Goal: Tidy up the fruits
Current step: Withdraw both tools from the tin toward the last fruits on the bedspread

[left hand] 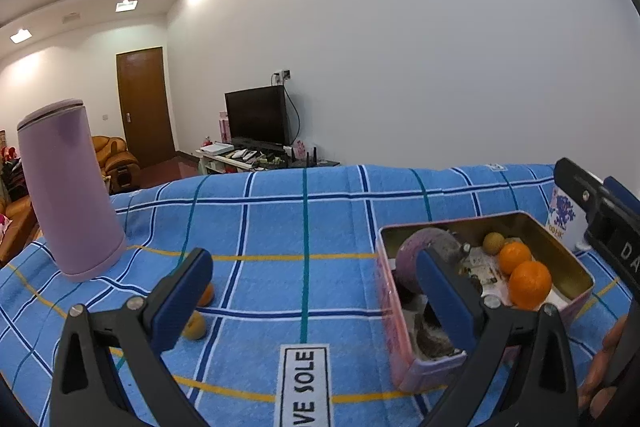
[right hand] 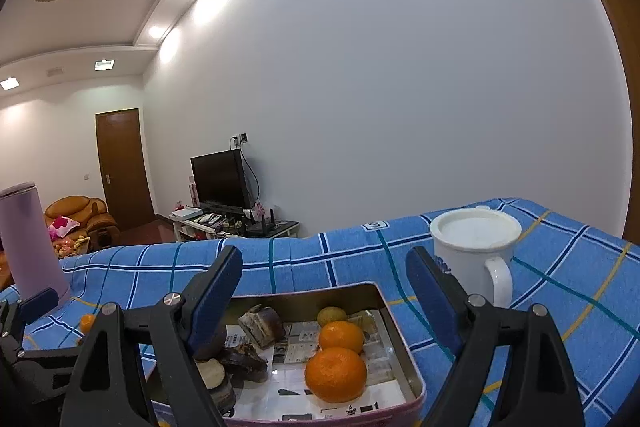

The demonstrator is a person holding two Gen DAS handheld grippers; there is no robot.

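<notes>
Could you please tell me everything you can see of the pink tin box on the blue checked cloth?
The pink tin box is a shallow rectangular container with rounded corners, seemingly metal, pink outside and dull gold inside. It is lidless and sits flat on the blue checked cloth. Printed paper lines its floor. Inside lie two oranges, a smaller yellow-green fruit behind them, and dark purple-brown pieces on the other side. Both grippers hang open near it without touching it. A white mug stands just beyond its far corner.
</notes>
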